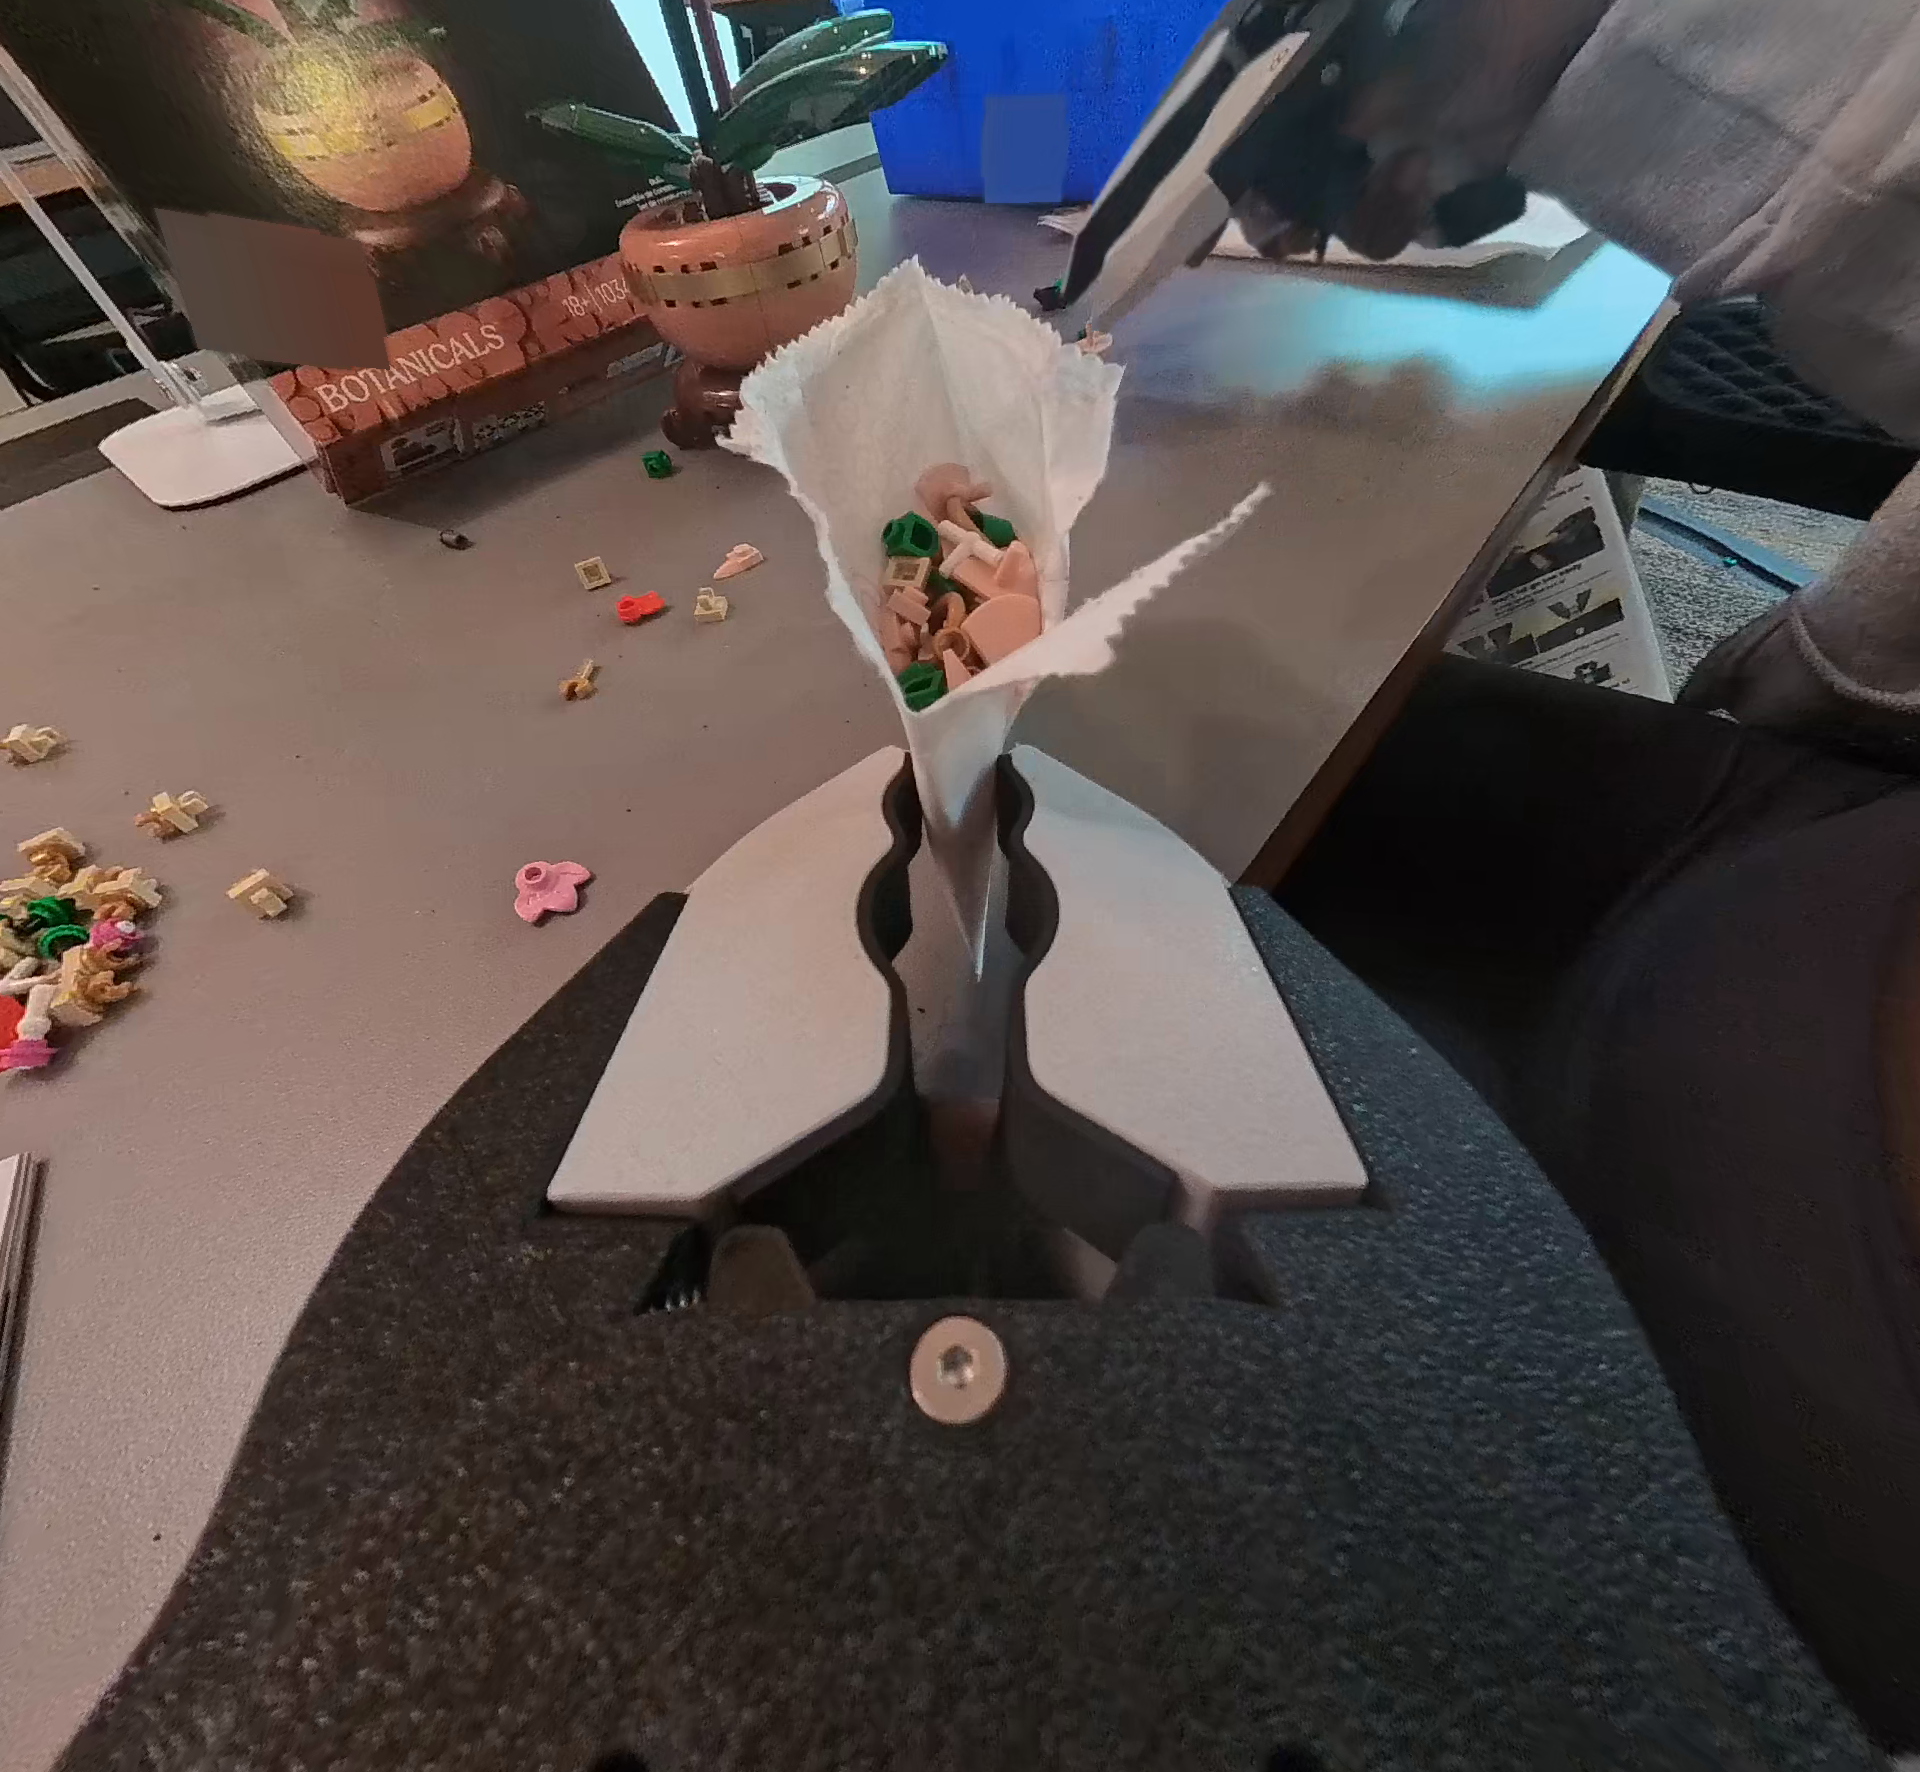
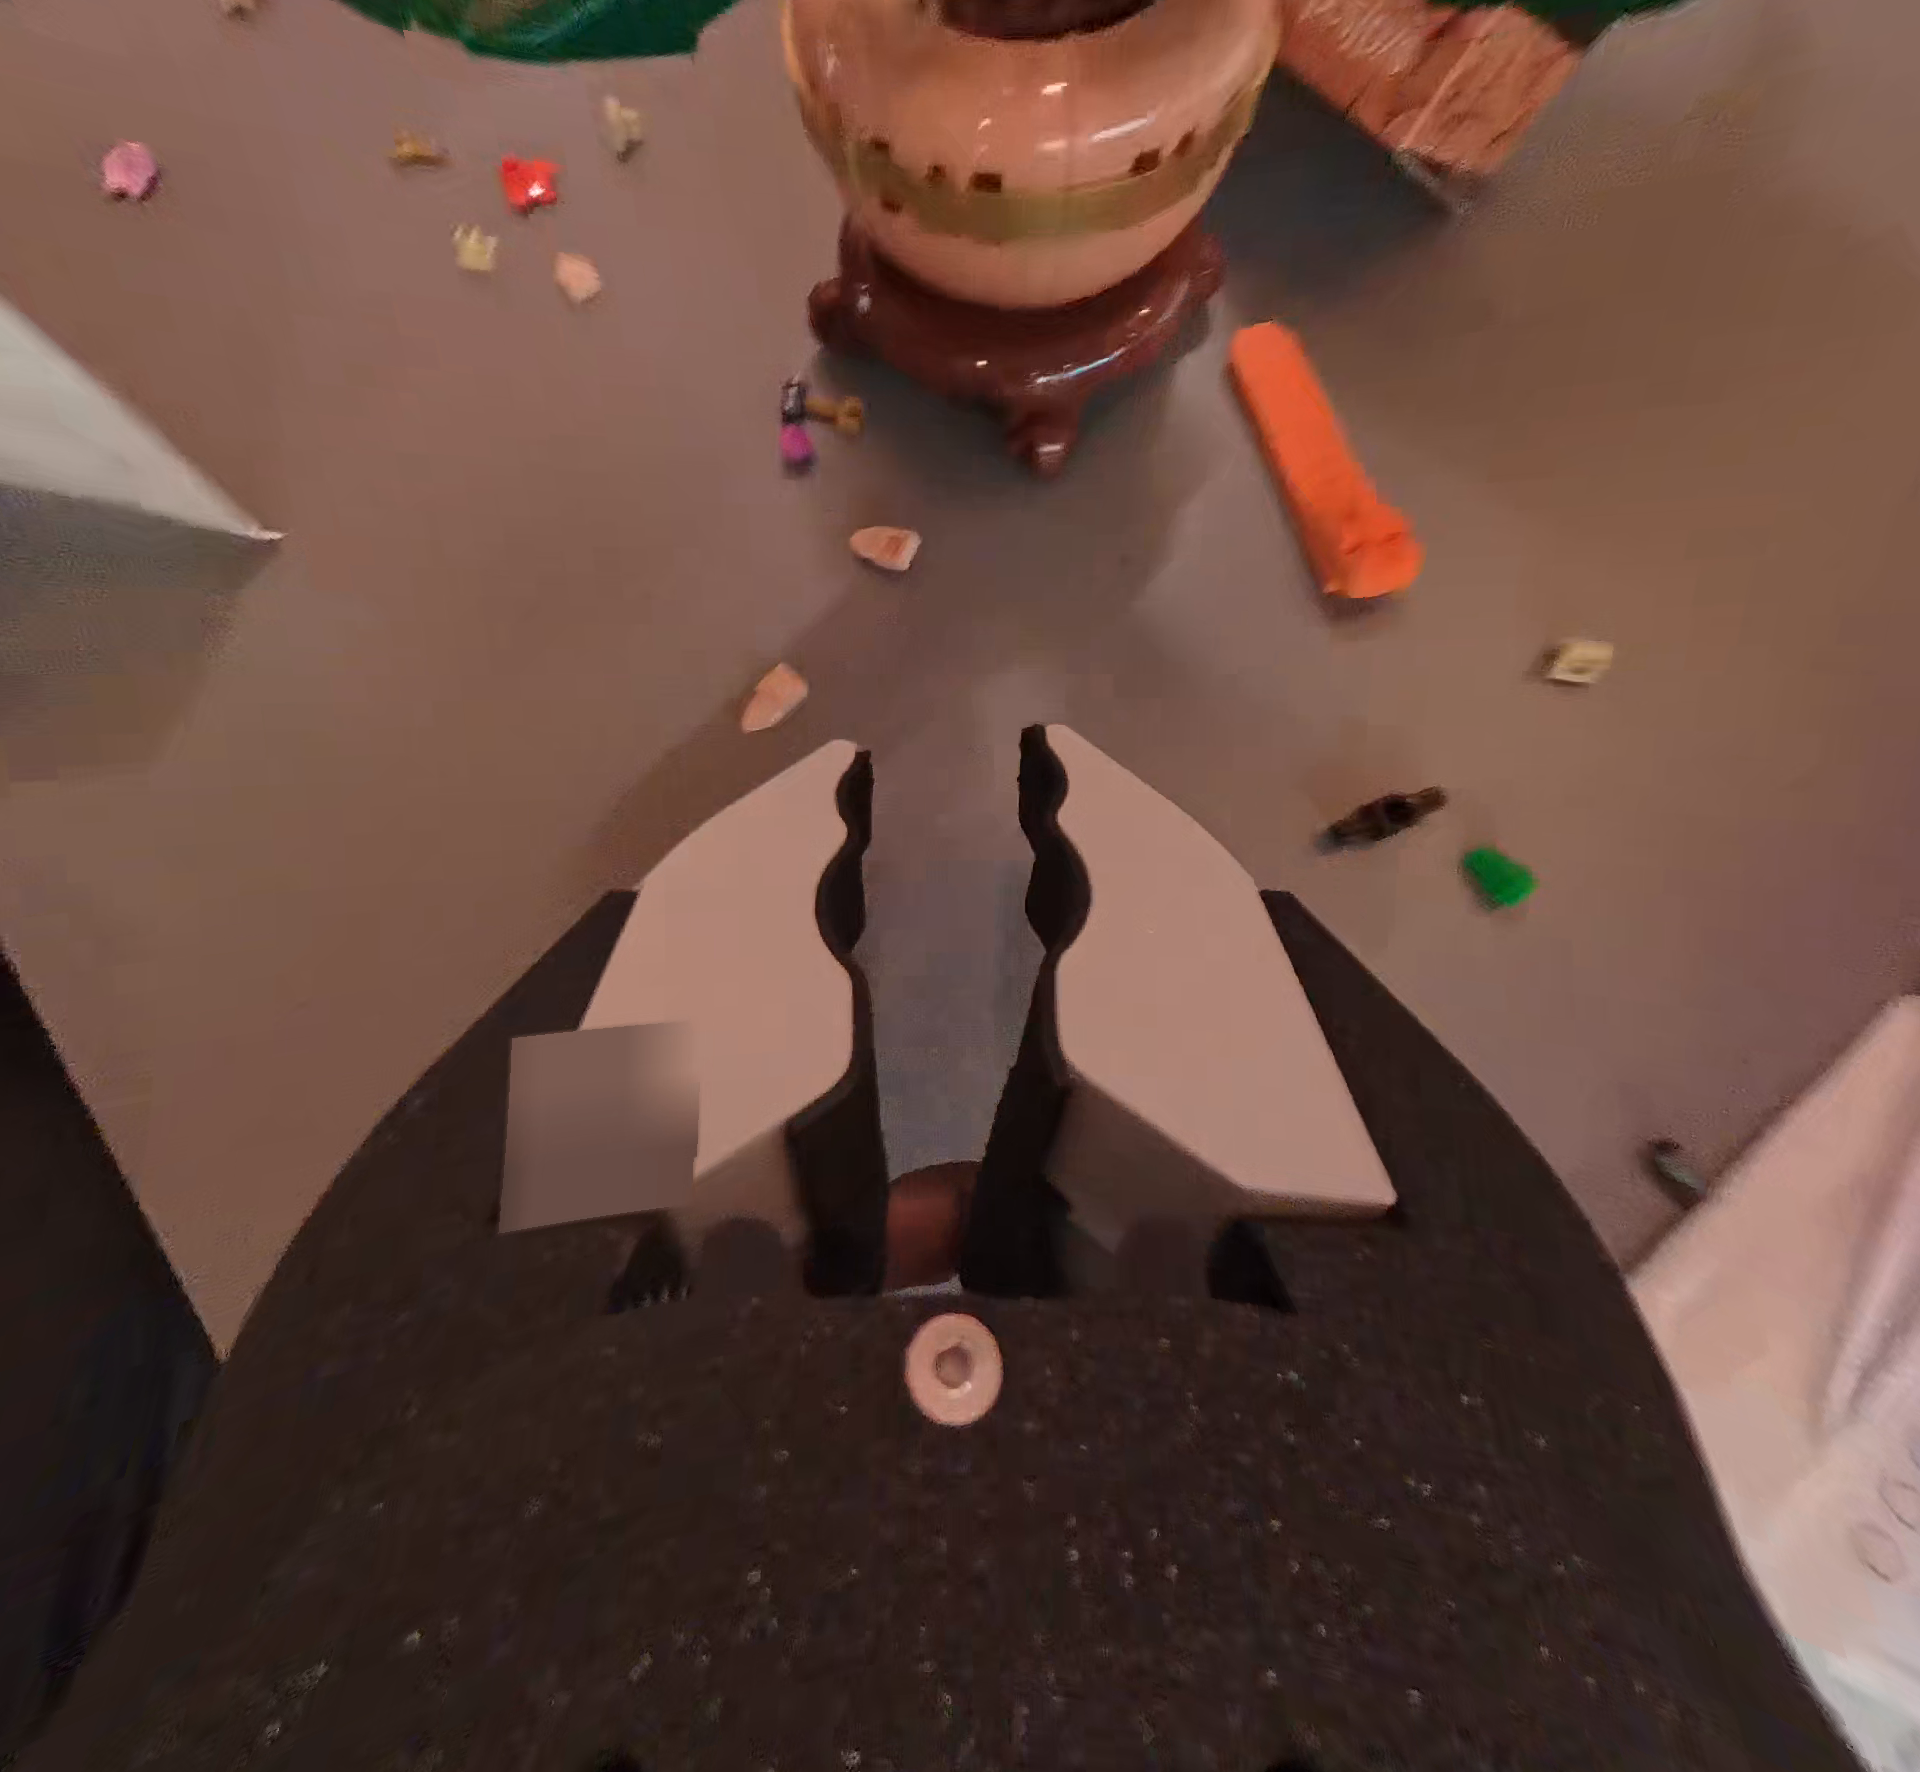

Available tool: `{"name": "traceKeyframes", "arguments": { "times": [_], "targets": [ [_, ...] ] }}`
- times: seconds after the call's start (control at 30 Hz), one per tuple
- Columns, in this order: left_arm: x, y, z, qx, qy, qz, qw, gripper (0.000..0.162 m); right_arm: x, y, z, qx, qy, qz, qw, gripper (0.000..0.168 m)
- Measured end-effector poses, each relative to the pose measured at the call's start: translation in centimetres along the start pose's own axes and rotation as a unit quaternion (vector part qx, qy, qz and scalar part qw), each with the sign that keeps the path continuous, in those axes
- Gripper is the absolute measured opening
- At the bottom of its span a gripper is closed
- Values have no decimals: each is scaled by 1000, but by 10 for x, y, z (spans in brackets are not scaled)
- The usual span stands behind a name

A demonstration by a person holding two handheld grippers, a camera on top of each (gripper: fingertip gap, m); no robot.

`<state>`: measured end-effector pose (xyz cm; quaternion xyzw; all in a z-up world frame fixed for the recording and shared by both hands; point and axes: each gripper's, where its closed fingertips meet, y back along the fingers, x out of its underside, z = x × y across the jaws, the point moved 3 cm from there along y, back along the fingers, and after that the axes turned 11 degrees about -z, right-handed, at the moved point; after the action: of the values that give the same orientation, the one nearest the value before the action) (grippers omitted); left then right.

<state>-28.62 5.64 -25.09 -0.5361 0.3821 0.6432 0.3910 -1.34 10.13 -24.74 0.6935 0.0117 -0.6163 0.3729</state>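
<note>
The left gripper (image 1: 958, 792) has its jaws drawn in tight on the narrow lower end of a white paper bag (image 1: 940, 434), and the bag stands up from the fingertips with its torn, zigzag-edged mouth splayed open. Down inside sits a heap of small toy bricks (image 1: 951, 595) — pale pink, tan and green ones, all jumbled. Beyond the bag and a little to the left of the claw stands a built brick plant pot (image 1: 740, 278), peach with a gold band on a dark brown foot, green leaves spreading from it. Left of the pot leans the set's box (image 1: 343, 112), printed with a picture of the same plant. More loose pieces lie scattered on the grey table (image 1: 364, 735) to the left of the claw, among them a pink flower piece (image 1: 549, 889) near it and a thicker pile (image 1: 68, 943) farther left. The right gripper (image 2: 943, 746) hangs above the table with its jaws apart and nothing between them; from the left wrist view it shows up and to the right of the bag (image 1: 1081, 288), held by a hand in a grey sleeve. Ahead of its fingers stands the same pot (image 2: 1023, 133), and to the right of that lies an orange tool (image 2: 1320, 465), flat on the table — small bricks lie all around.
</note>
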Motion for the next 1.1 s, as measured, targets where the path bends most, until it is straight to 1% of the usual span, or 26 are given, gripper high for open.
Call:
{"name": "traceKeyframes", "arguments": {
  "times": [0.07, 0.13, 0.2, 0.27, 0.3, 0.33, 0.4, 0.57, 0.63, 0.7, 0.8, 0.83, 0.87, 0.93, 1.03, 1.1],
  "targets": [
    [0, 0, 0, -1, -1, 1, 1000, 13, -2, -6, 12, -27, -7, -6, 1000, 27],
    [0, -1, 0, -1, 2, 1, 1000, 13, -1, -13, 28, -46, -1, 6, 999, 27],
    [0, 0, 0, -1, 4, 0, 1000, 13, 2, -21, 34, -31, 13, 22, 999, 26],
    [0, 0, 0, -1, 3, -1, 1000, 13, 4, -27, 37, -28, 7, 25, 999, 25],
    [0, -1, 1, -1, 2, -1, 1000, 13, 6, -29, 35, -21, 1, 27, 999, 22],
    [0, 0, 0, -1, 2, -1, 1000, 13, 5, -29, 35, -22, -7, 22, 999, 14],
    [0, 0, 0, -1, 1, -1, 1000, 13, 5, -30, 36, -29, -18, 19, 999, 11],
    [0, -1, 1, 0, 2, -1, 1000, 13, 4, -28, 34, -27, -19, 13, 999, 9],
    [0, 0, 1, -1, 1, -1, 1000, 13, -8, -25, 42, -58, -35, -21, 997, 9],
    [0, 0, 1, -1, 0, -1, 1000, 13, -32, -18, 63, -104, -41, -74, 991, 9],
    [0, 0, 1, -1, 2, -1, 1000, 13, -78, -8, 116, -188, -24, -161, 969, 9],
    [0, 0, 1, -1, 1, -1, 1000, 13, -89, -9, 136, -214, -15, -180, 960, 9],
    [0, 0, 0, -2, 0, -1, 1000, 13, -96, -13, 153, -228, -2, -189, 955, 10],
    [0, 0, 0, -2, -1, 0, 1000, 13, -99, -24, 176, -233, 32, -187, 954, 12],
    [0, 0, 0, -2, -4, 0, 1000, 13, -89, -41, 177, -209, 56, -145, 965, 25],
    [0, 0, 1, -3, -5, 0, 1000, 13, -88, -40, 175, -211, 48, -147, 965, 26]
  ]
}}
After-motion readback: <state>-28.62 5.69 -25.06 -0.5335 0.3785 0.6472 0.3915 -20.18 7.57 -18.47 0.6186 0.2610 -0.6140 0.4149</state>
